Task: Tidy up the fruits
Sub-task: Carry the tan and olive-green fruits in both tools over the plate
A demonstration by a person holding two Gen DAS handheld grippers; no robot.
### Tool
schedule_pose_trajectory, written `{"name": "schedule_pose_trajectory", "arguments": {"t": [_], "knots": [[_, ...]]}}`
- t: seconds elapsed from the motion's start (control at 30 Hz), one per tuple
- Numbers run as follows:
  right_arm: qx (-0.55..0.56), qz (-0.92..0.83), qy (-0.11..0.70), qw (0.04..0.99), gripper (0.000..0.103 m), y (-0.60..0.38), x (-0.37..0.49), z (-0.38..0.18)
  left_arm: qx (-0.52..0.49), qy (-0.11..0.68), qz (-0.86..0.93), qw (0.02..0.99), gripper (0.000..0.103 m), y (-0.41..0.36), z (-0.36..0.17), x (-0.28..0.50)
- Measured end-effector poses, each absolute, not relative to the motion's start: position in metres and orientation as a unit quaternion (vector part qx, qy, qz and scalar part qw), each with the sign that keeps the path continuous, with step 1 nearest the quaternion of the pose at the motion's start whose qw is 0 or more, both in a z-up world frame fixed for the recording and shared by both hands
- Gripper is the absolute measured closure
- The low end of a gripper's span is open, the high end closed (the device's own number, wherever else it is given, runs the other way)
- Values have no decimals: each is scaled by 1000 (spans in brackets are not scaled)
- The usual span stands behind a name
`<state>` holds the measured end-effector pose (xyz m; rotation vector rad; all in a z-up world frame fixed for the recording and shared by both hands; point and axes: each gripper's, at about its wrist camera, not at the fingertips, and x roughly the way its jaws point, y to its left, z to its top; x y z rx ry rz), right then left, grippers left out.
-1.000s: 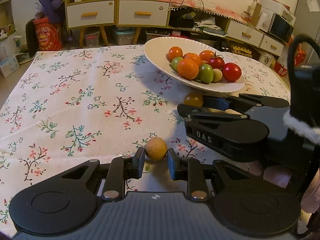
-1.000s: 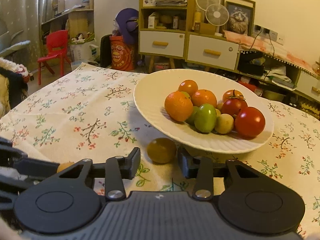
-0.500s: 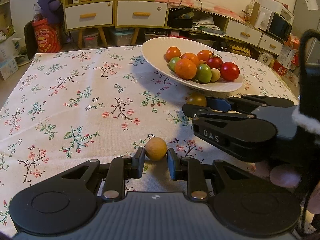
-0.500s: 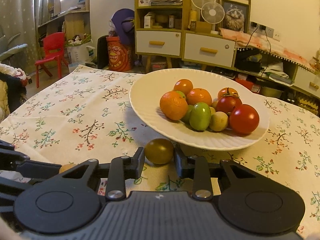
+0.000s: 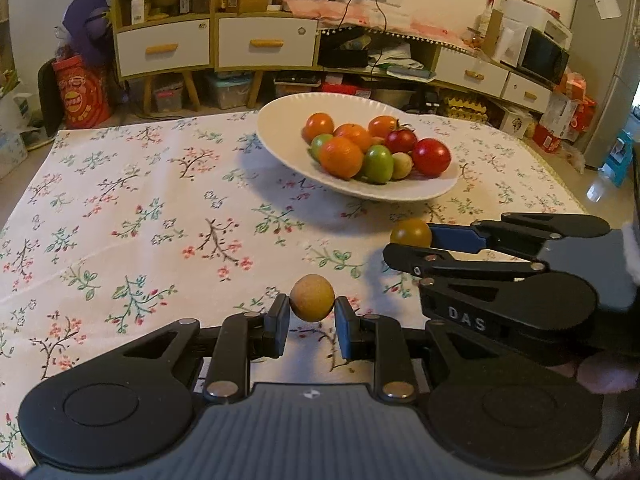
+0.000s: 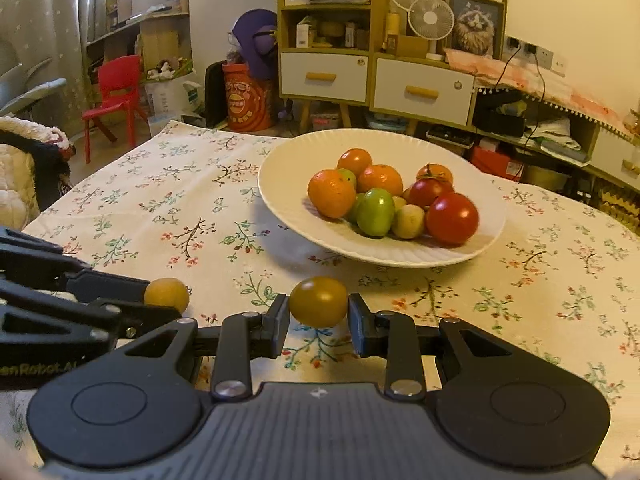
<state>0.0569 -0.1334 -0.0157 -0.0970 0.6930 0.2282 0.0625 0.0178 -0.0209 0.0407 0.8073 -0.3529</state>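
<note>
My left gripper (image 5: pixel 312 316) is shut on a small tan round fruit (image 5: pixel 312 297), held just above the flowered tablecloth (image 5: pixel 132 208). My right gripper (image 6: pixel 319 320) is shut on a yellow-green tomato (image 6: pixel 318 301), lifted slightly off the cloth. In the left wrist view that tomato (image 5: pixel 411 233) shows at the tip of the right gripper, in front of the white plate (image 5: pixel 288 148). In the right wrist view the tan fruit (image 6: pixel 166 294) sits at the left gripper's tip. The plate (image 6: pixel 288 184) holds several oranges, tomatoes and green fruits.
The tablecloth stretches bare to the left of the plate. Behind the table stand a yellow-and-white drawer cabinet (image 6: pixel 376 84), a red chair (image 6: pixel 114 96), an orange bag (image 5: pixel 82 96) and cluttered shelves. The two grippers sit side by side, close together.
The right gripper's jaws closed onto the yellow-green tomato and lifted it slightly off the cloth. The left gripper kept its grip on the tan fruit and hardly moved.
</note>
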Motion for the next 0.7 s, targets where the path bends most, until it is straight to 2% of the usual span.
{"name": "schedule_pose_trajectory", "arguments": {"t": [0.7], "knots": [[-42, 107, 318, 941, 75, -169, 75, 5, 12, 330, -202, 922, 81, -17, 11, 80]]}}
